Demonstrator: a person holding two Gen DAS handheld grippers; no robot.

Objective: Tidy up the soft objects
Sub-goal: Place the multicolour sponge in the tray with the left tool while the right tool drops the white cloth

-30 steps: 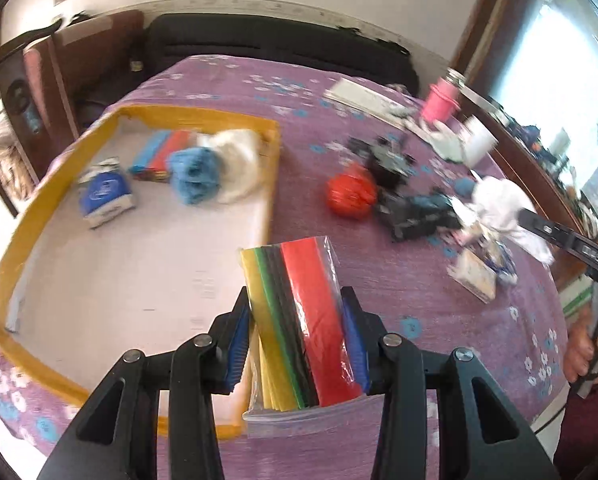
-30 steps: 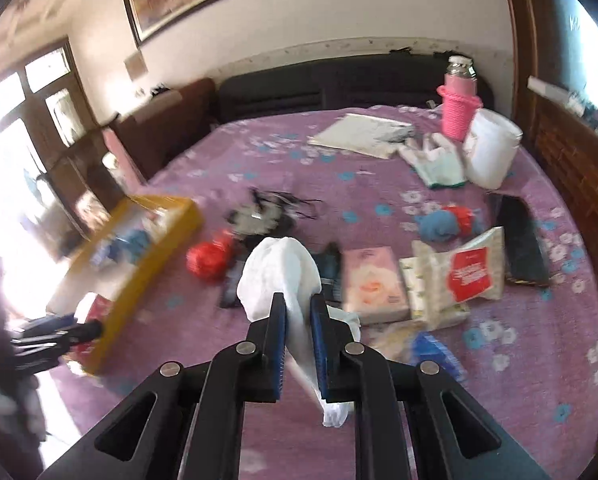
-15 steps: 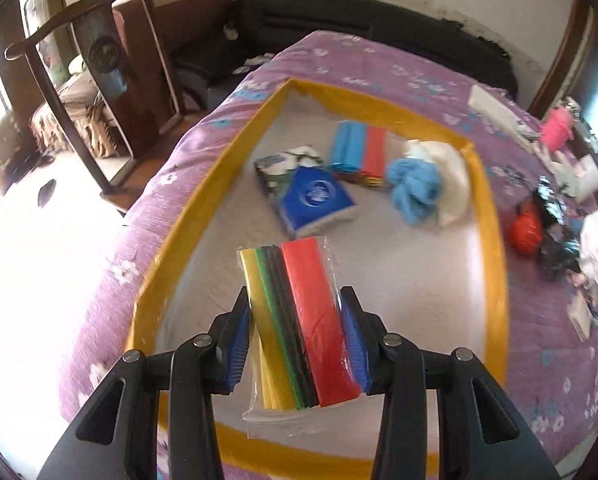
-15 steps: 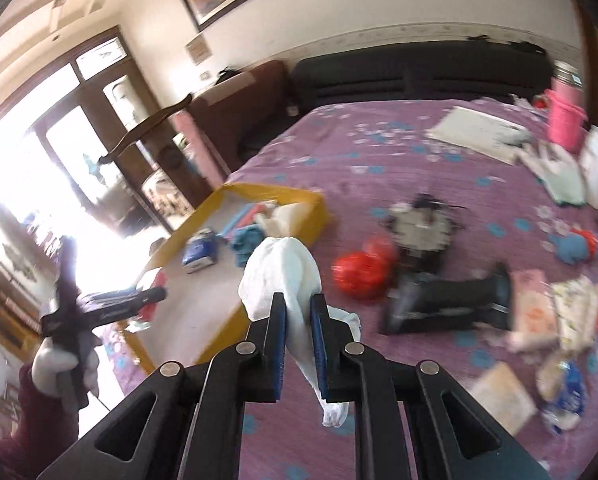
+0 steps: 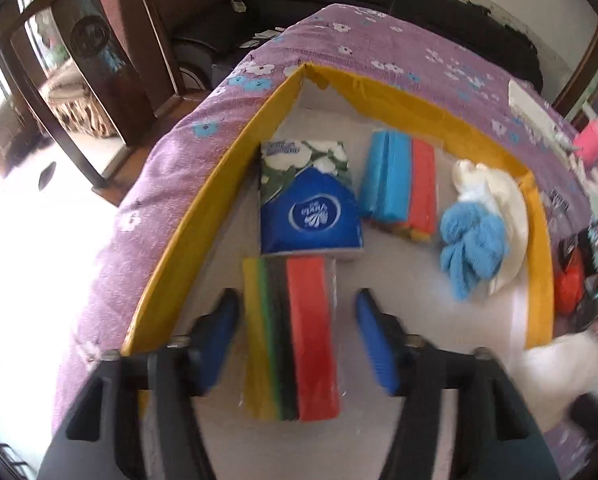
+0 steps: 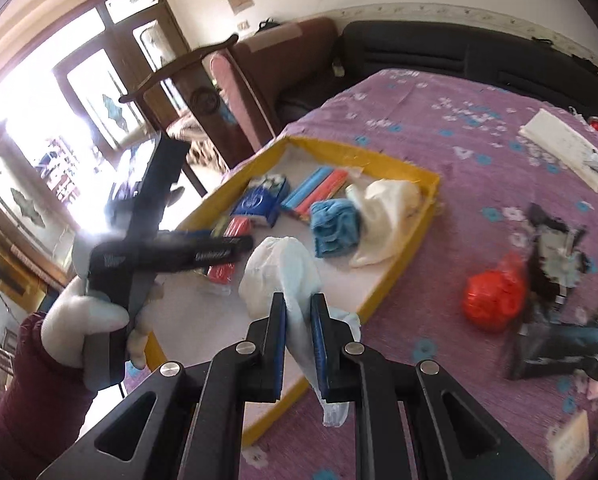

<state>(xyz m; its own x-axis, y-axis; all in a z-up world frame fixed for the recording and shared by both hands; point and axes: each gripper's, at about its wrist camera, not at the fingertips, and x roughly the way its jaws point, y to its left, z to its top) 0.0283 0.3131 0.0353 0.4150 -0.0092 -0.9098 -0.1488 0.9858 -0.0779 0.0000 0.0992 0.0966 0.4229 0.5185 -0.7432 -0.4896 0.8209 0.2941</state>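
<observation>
Sponges (image 5: 291, 336) lie in the tray (image 5: 537, 240) by its near-left edge, long axis running between the left gripper (image 5: 297, 340) as its jaws open off them. Right gripper (image 6: 299, 344) pinches a white cloth (image 6: 283, 272) over the tray's near edge.

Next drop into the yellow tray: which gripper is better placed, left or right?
Right. The right gripper is shut on the white cloth near the yellow tray. The left gripper is opening around the sponge pack lying in the tray, so it carries nothing further.
</observation>
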